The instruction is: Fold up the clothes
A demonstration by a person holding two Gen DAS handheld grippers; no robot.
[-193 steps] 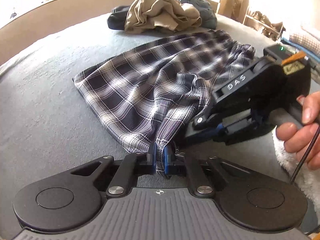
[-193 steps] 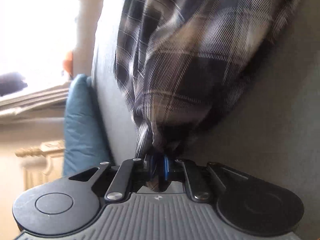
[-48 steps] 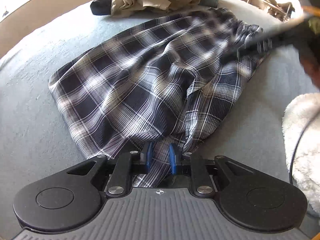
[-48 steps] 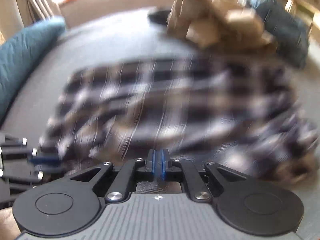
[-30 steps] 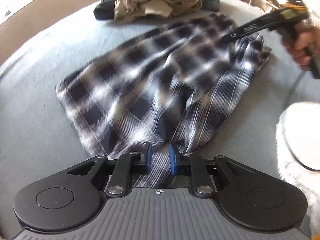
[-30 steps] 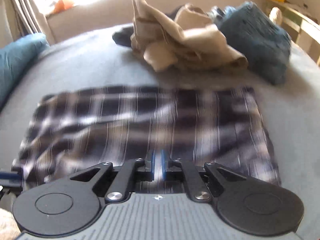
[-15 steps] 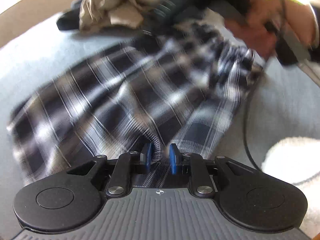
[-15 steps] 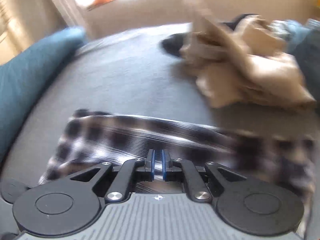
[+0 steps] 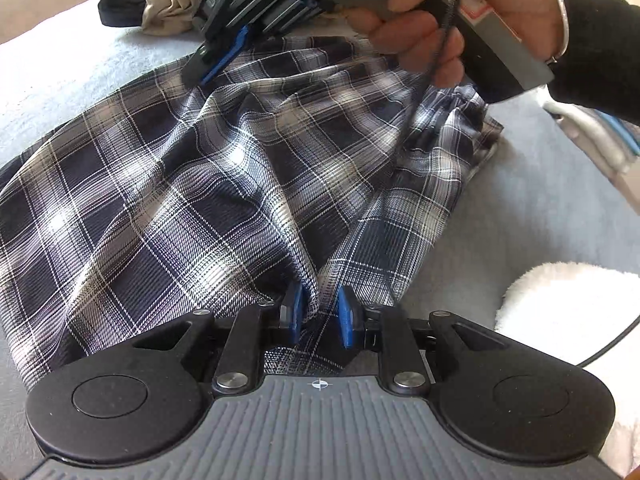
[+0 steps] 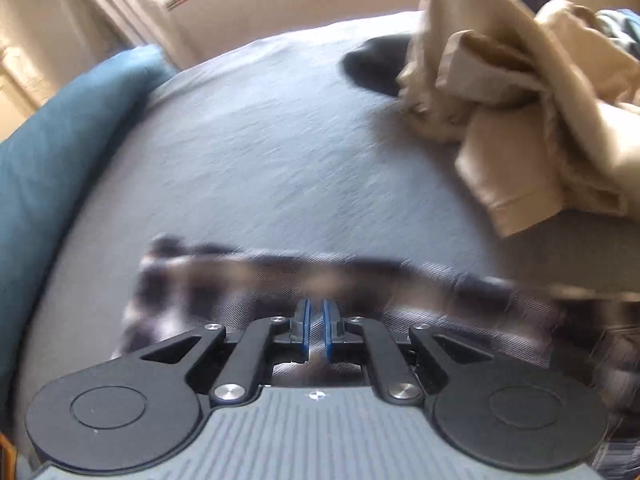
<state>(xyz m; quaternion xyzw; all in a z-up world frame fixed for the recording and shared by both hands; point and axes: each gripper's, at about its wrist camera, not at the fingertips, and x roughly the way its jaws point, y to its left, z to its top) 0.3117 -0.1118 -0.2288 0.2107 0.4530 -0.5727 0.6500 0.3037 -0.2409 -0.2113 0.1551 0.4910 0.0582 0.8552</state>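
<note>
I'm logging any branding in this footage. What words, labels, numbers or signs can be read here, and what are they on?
"DAS": raised letters on the black body of the right hand-held gripper, seen from the left wrist view.
A red and white label on that gripper's grey handle: mostly hidden by the hand, unreadable.
Right wrist view: no text.

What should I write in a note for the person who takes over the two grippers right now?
Left gripper: jaws closed on a bunched fold at the near edge of the plaid shorts.
Right gripper: jaws shut; whether they pinch the far edge is unclear.
The shorts lie wrinkled on the grey bed. Beige clothes and a dark garment are piled behind.
Done: the shorts lie doubled over.
Left: smooth them, finish folding, then fold the pile.
</note>
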